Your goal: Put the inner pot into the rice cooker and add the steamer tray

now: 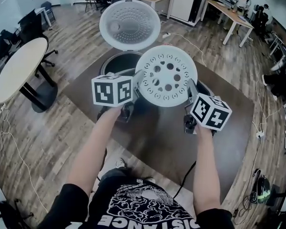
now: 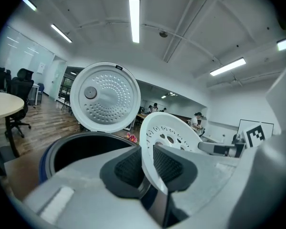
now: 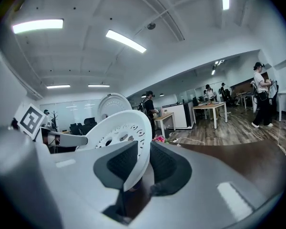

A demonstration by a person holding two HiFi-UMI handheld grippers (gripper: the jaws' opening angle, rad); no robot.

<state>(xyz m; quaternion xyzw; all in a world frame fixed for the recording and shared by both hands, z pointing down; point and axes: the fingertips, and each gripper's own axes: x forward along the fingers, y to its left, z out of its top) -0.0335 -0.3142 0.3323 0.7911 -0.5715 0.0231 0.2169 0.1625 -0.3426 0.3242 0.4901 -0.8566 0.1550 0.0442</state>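
Head view: A white perforated steamer tray [image 1: 166, 75] is held in the air between the two tongs, tilted so its holed face shows to the camera. Left tongs [image 1: 139, 82] are on its left rim and right tongs [image 1: 190, 88] on its right rim. Each carries a marker cube, the left cube [image 1: 112, 90] and the right cube [image 1: 210, 111]. The tray hangs above and just right of the rice cooker [image 1: 115, 65]. The cooker stands on the dark brown surface [image 1: 229, 123] with its lid [image 1: 129, 24] swung up and open. Its opening is a dark well with a grey rim. I cannot tell from here whether that is the inner pot or the cooker's own wall. A round white table [image 1: 19, 68] stands well apart at the left on the wood floor.

Left gripper view: The two dark ribbed pads are pressed on either side of the tray's thin white rim, so these tongs are pinching the steamer tray. The tray stands nearly on edge past the pads. To the left is the cooker's dark well, with the dimpled underside of the lid upright behind it. The right tongs reach the tray's far side.

Right gripper view: Both pads are closed on the tray's opposite rim, pinching the steamer tray. The lid is small in the background. A person [image 3: 262, 94] stands at the far right, near some desks.
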